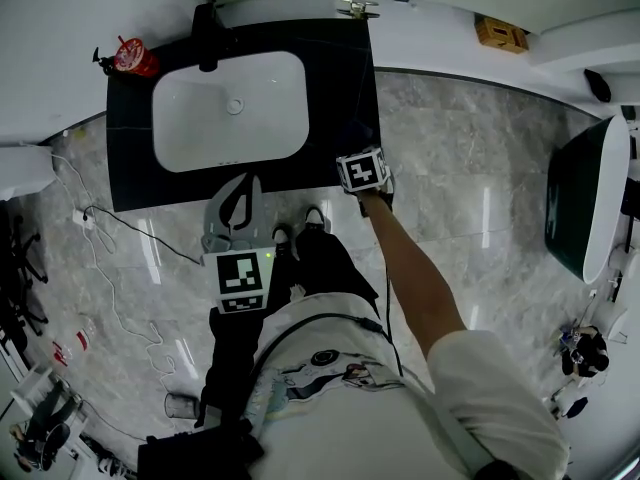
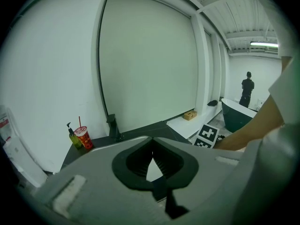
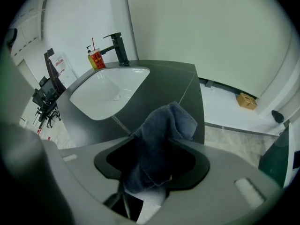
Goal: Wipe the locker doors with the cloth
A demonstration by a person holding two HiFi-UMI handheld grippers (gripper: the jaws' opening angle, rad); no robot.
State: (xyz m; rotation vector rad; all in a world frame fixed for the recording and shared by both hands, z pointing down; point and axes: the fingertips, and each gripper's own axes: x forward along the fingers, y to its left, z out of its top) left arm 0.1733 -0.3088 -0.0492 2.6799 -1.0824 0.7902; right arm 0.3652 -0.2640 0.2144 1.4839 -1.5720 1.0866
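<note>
Cloth [image 3: 164,135] between jaws of right hand-held gripper [image 3: 157,146] at counter [image 3: 178,83] corner, floor [image 3: 229,139] beside

The person is standing in a bathroom. A white basin [image 1: 230,108] is sitting sunk into a dark worktop [image 1: 340,88], with a black tap [image 3: 119,46] rising behind it and a soap bottle [image 2: 74,137] and a red cup [image 1: 133,58] standing in the corner. A dark freestanding bathtub [image 1: 585,198] is resting nearby on a glossy marble-patterned floor [image 1: 470,168], and plain white walls are closing the room in.

Cup [image 1: 133,58] stands on the counter [image 1: 340,88], left of faucet [image 1: 207,36].
</note>
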